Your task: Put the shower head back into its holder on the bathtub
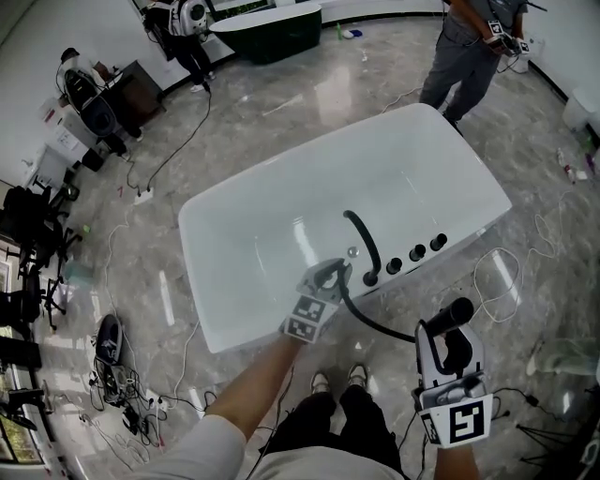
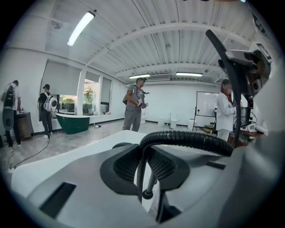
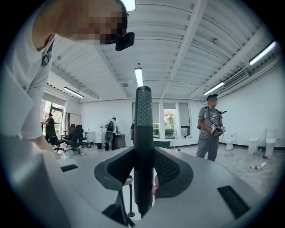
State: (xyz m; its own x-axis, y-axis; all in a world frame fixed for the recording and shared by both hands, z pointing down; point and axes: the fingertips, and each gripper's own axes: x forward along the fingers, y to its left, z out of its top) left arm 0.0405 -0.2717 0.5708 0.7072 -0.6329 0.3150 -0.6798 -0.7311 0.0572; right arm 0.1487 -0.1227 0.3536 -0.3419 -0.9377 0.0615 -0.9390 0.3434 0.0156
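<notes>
A white bathtub [image 1: 272,220] fills the middle of the head view, with a black curved spout [image 1: 363,239] and black knobs [image 1: 415,251] on its near rim. My left gripper [image 1: 339,272] hangs over that rim beside the spout, shut on the black ribbed hose [image 1: 375,323]. The left gripper view shows the hose [image 2: 187,138] arching up out of the left gripper [image 2: 143,169]. Lower right, off the tub, my right gripper [image 1: 441,333] is shut on the black shower head [image 1: 448,317]. That shower head [image 3: 143,133] stands upright in the right gripper [image 3: 143,173].
A person [image 1: 473,47] with grippers stands past the tub's far right corner. Another person [image 1: 187,28] and a dark green tub [image 1: 267,28] are at the back. Cables [image 1: 497,277] loop on the marble floor, and office chairs [image 1: 33,244] stand at the left.
</notes>
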